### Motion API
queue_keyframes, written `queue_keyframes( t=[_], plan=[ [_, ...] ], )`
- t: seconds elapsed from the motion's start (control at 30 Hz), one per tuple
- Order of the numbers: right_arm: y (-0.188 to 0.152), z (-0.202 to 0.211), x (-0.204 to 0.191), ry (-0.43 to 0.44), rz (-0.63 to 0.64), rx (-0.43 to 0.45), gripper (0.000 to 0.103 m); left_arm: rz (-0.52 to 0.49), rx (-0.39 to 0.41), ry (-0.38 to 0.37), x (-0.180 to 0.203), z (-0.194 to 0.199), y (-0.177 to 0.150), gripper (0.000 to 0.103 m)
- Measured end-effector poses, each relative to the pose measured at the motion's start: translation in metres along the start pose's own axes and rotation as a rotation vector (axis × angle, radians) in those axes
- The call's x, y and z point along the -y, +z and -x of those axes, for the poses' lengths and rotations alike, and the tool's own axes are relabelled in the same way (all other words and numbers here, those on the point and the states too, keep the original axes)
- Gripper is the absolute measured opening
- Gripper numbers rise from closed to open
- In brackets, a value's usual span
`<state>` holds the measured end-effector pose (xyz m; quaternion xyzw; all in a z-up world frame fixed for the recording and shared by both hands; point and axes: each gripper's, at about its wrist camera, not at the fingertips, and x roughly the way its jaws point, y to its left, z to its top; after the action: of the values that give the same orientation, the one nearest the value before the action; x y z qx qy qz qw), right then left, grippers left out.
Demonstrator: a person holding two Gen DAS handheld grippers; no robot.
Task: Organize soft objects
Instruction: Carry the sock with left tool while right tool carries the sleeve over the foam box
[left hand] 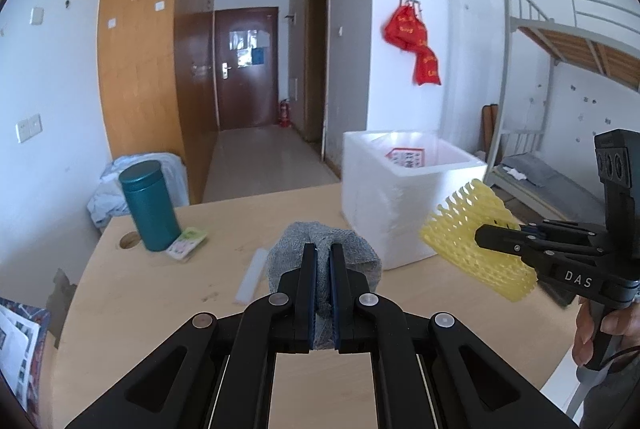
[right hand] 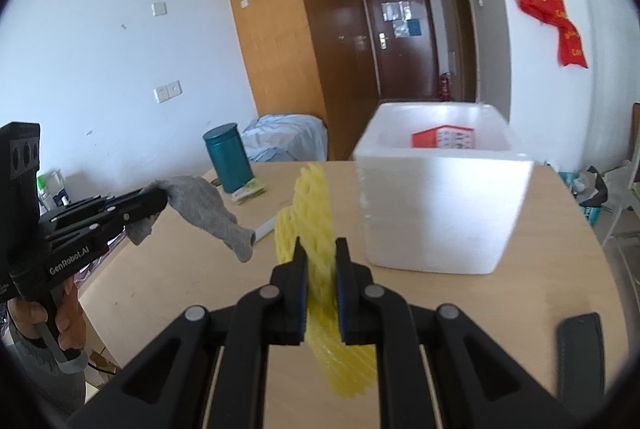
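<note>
From the left wrist view, the left gripper [left hand: 323,253] has its jaws clenched on a grey sock [left hand: 324,249], which is bunched between and ahead of the pads, lifted clear of the worktop [left hand: 224,229]. To the right, the right gripper [left hand: 486,237] grips a yellow foam net [left hand: 476,241], held in the air just beside the white foam box [left hand: 400,205]. The box stands open near the worktop's far edge; a red-and-white printed packet [left hand: 404,157] lies inside. A teal canister [left hand: 150,205] stands far left beside a round hole, with a small green packet [left hand: 187,243] at its foot and a white strip [left hand: 250,277] near the sock. The middle of the worktop is bare.

From the right wrist view, the right gripper [right hand: 321,249] has its jaws clamped on the yellow foam net [right hand: 312,213], which stands on edge between the pads, reaching ahead of them and hanging below. The foam box [right hand: 440,205] sits just ahead to the right, the packet [right hand: 444,137] inside. The left gripper [right hand: 158,201] holds the sock [right hand: 204,209] dangling above the worktop [right hand: 540,269]. A dark flat object [right hand: 580,353] lies near the right edge.
</note>
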<state>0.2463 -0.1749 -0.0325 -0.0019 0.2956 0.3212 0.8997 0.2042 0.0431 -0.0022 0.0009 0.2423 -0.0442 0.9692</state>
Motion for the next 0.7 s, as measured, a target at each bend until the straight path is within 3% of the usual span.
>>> queue_keyframes(
  t=[0.33, 0.7],
  plan=[
    [0.004, 0.046, 0.024, -0.096, -0.033, 0.07, 0.014, -0.044, 0.021, -0.098, 0.047, -0.003, 0.017, 0.006],
    [0.02, 0.051, 0.03, -0.133, -0.032, 0.104, 0.014, -0.052, 0.062, -0.143, 0.065, -0.011, 0.043, 0.006]
  ],
)
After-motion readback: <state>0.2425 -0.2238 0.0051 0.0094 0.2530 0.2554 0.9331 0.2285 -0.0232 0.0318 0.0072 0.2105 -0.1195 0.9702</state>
